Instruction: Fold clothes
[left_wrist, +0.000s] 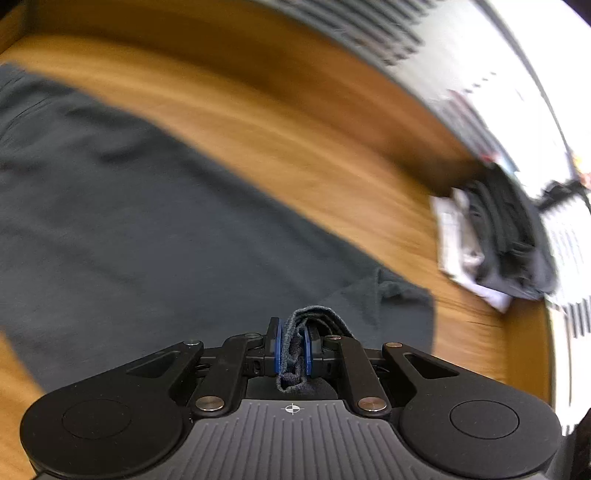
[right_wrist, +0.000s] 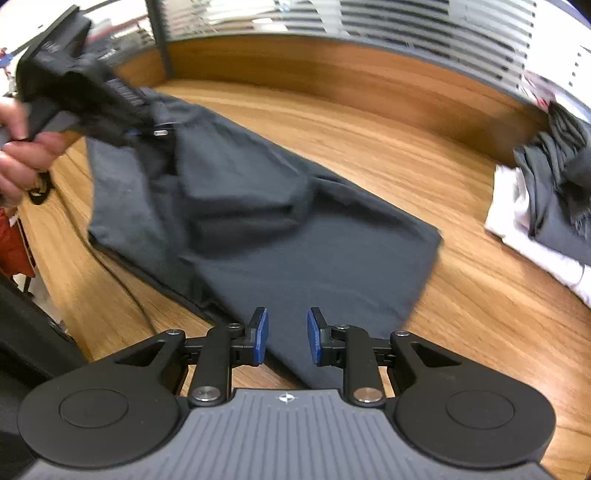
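In the left wrist view, a bunched hem of soft dark grey knit cloth is seen pinched between the blue pads of the left tool (left_wrist: 293, 347), which is clenched on it; a frayed-looking fold hangs back over the tool's black body. The rest of the grey garment (left_wrist: 147, 236) is spread flat and matte across the glossy wooden table (left_wrist: 295, 140), whose grain is smeared by blur. A stack of folded clothes (left_wrist: 491, 236), grey on white, is seen at the table's far right edge. In the right wrist view, the right tool (right_wrist: 287, 336) is seen released, its flat blue pads parted over the garment's (right_wrist: 295, 258) near edge with nothing pressed between them. One end of the cloth is lifted at upper left by the other tool (right_wrist: 122, 107), gripped by a hand (right_wrist: 18, 158). The folded stack (right_wrist: 546, 206) lies to the right.
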